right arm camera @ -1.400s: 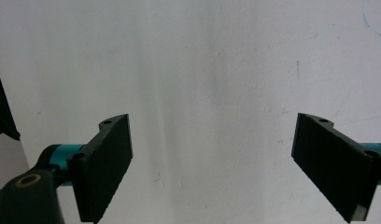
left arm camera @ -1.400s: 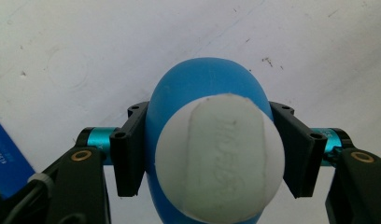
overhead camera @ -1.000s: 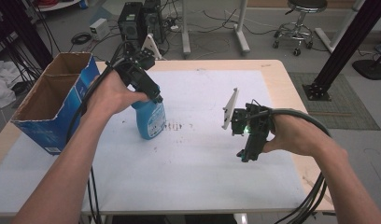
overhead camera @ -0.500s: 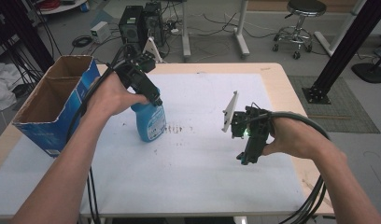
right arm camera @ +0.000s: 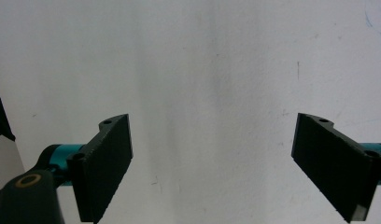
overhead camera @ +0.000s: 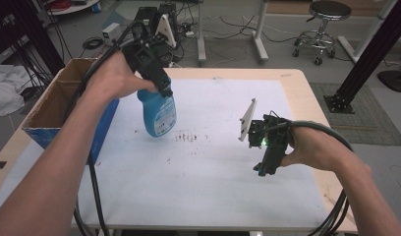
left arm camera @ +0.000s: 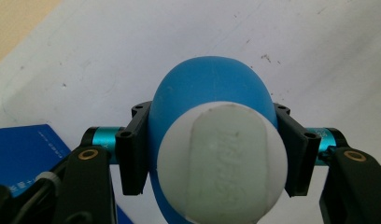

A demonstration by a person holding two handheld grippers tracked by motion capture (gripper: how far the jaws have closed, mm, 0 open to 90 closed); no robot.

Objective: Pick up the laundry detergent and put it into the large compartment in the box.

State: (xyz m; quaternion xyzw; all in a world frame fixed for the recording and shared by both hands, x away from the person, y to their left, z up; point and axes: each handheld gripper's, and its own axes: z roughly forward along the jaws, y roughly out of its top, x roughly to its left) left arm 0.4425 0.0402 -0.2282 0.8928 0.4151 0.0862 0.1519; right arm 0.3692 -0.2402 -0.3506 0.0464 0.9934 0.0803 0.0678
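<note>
A blue bottle (overhead camera: 160, 117) with a white label hangs slightly tilted just above the white table sheet (overhead camera: 213, 187), left of centre. My left gripper (overhead camera: 165, 91) is shut on its neck from above. In the left gripper view the two black jaws clamp the blue body (left arm camera: 207, 86) on both sides, just below its white cap (left arm camera: 221, 158), with my left gripper (left arm camera: 210, 112) looking straight down on it. My right gripper (overhead camera: 264, 168) hovers low over the sheet at the right, open, and its wide-spread jaws (right arm camera: 216, 126) have nothing between them.
An open cardboard box (overhead camera: 46, 105) with a blue side stands at the table's left edge, close to the bottle; its blue wall (left arm camera: 25, 158) lies beside the left jaw. Small dark specks (overhead camera: 188, 137) mark the sheet. Cables trail from both grippers.
The left hand has lifted the bottle up off the sheet, still gripped. The right gripper has stayed where it was.
</note>
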